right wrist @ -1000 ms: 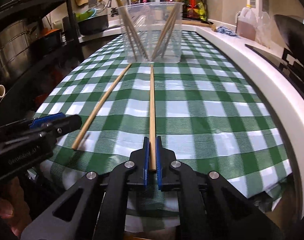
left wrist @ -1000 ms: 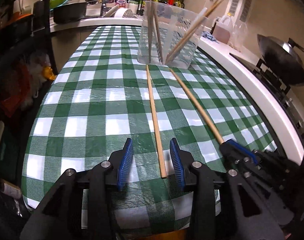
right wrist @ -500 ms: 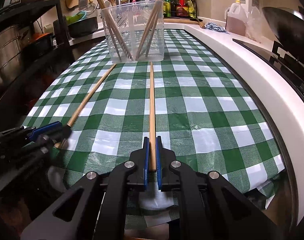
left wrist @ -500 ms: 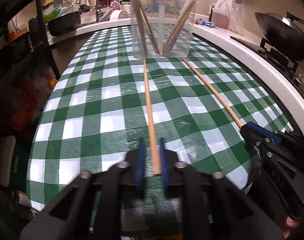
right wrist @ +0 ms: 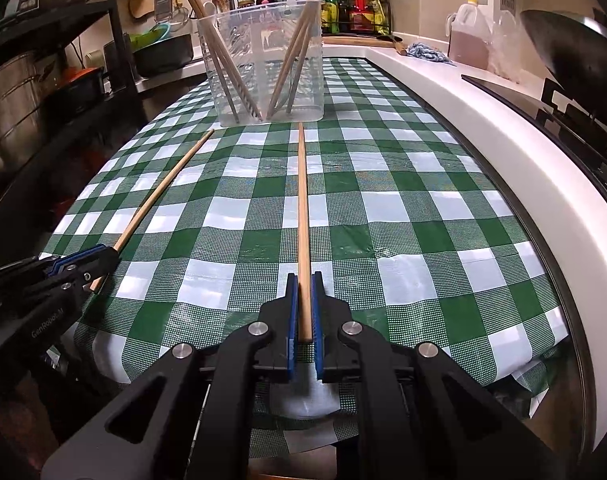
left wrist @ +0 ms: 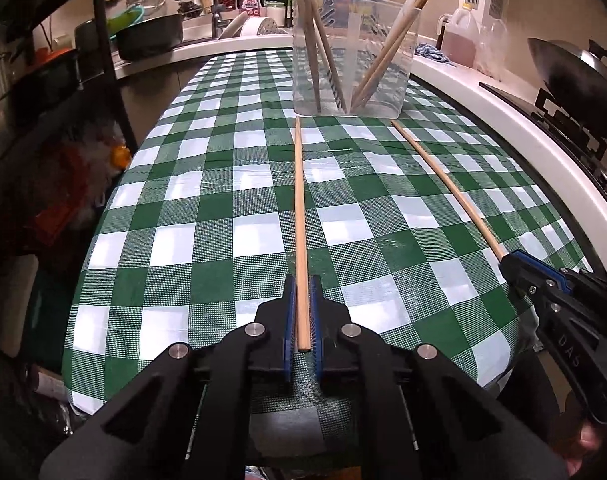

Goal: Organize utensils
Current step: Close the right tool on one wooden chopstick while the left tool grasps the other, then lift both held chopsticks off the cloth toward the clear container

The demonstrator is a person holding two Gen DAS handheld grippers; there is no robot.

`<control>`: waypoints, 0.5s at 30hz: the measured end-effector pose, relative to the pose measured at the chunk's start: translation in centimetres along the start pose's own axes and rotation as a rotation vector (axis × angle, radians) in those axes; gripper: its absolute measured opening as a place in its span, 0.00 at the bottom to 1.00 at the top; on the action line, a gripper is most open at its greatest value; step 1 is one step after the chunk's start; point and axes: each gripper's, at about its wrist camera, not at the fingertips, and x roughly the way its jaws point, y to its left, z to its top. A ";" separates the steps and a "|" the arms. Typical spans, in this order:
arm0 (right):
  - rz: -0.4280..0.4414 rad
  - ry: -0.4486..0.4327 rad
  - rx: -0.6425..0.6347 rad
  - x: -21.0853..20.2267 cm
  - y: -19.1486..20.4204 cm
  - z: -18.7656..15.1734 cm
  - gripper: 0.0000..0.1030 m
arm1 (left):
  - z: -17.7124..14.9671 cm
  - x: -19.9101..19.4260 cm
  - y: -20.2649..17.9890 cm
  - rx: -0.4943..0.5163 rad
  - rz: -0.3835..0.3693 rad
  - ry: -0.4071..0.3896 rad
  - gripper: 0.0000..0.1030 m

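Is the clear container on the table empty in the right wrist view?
No, the clear container holds several wooden chopsticks leaning against its walls.

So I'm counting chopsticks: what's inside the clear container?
The clear container holds several wooden chopsticks, leaning against both sides. An exact count is unclear; they overlap and the plastic blurs them.

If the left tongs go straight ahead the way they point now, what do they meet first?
Probably the checked tablecloth, since the left tongs tilt downward; moving along the chopstick they hold, the clear container.
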 end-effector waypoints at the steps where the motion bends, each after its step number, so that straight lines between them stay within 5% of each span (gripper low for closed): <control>1: 0.001 0.000 0.001 0.0 0.0 0.1 0.07 | 0.0 0.0 0.0 -0.002 -0.001 0.000 0.07; 15: 0.001 -0.003 0.000 0.0 0.0 0.0 0.07 | 0.1 0.1 -0.2 0.005 0.003 -0.002 0.07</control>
